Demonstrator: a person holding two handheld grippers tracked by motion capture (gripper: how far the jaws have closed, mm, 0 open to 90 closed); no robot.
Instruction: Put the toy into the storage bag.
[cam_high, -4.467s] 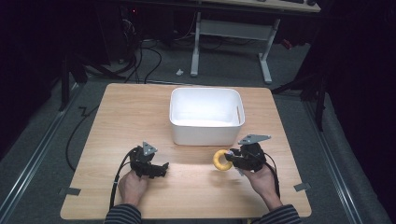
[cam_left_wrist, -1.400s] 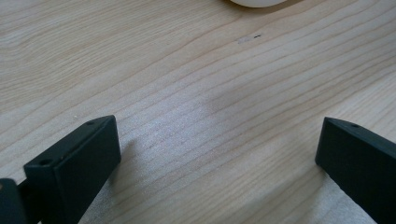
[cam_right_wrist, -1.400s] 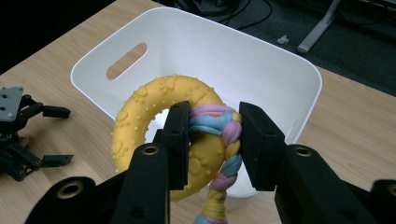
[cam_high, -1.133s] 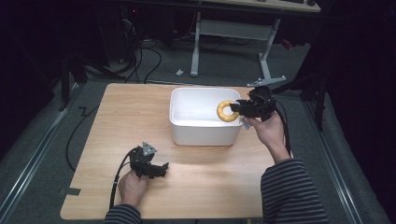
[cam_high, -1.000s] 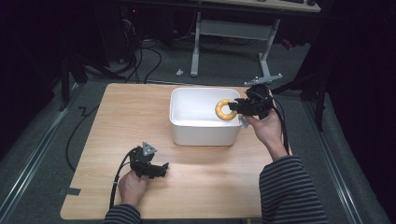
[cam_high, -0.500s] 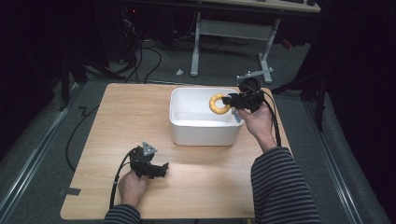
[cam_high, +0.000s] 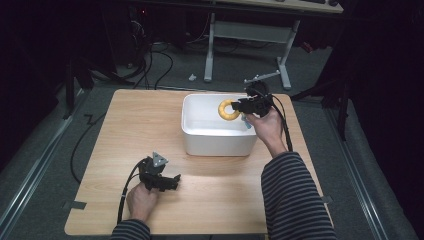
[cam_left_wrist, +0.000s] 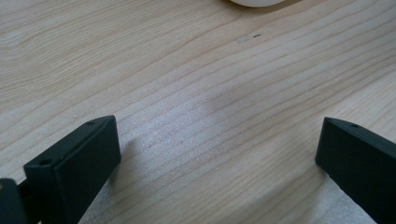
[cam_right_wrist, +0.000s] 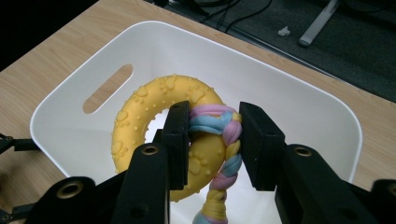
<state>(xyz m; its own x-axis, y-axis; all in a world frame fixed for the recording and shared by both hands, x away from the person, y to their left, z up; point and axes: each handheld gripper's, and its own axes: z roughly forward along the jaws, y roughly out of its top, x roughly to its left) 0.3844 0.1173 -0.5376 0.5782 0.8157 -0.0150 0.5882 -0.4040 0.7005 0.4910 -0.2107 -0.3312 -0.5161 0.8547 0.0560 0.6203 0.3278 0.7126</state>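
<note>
My right gripper (cam_high: 239, 108) (cam_right_wrist: 214, 140) is shut on a yellow rubber ring toy (cam_high: 228, 110) (cam_right_wrist: 154, 112) with a braided pastel rope (cam_right_wrist: 226, 140) tied to it. It holds the toy over the right part of a white plastic bin (cam_high: 220, 142) (cam_right_wrist: 322, 102), above the inside. My left gripper (cam_high: 174, 182) rests on the wooden table (cam_high: 145, 125) near the front left. Its jaws stand wide apart over bare wood (cam_left_wrist: 215, 116) with nothing between them.
The bin has a handle slot (cam_right_wrist: 107, 87) in its far wall. Past the table's far edge are a white desk frame (cam_high: 250, 35) and cables (cam_high: 150, 60) on the dark floor. Each gripper trails a black cable.
My right gripper has carried the ring toy from the bin's right rim leftward and slightly down over the bin's inside. The left gripper has stayed put.
</note>
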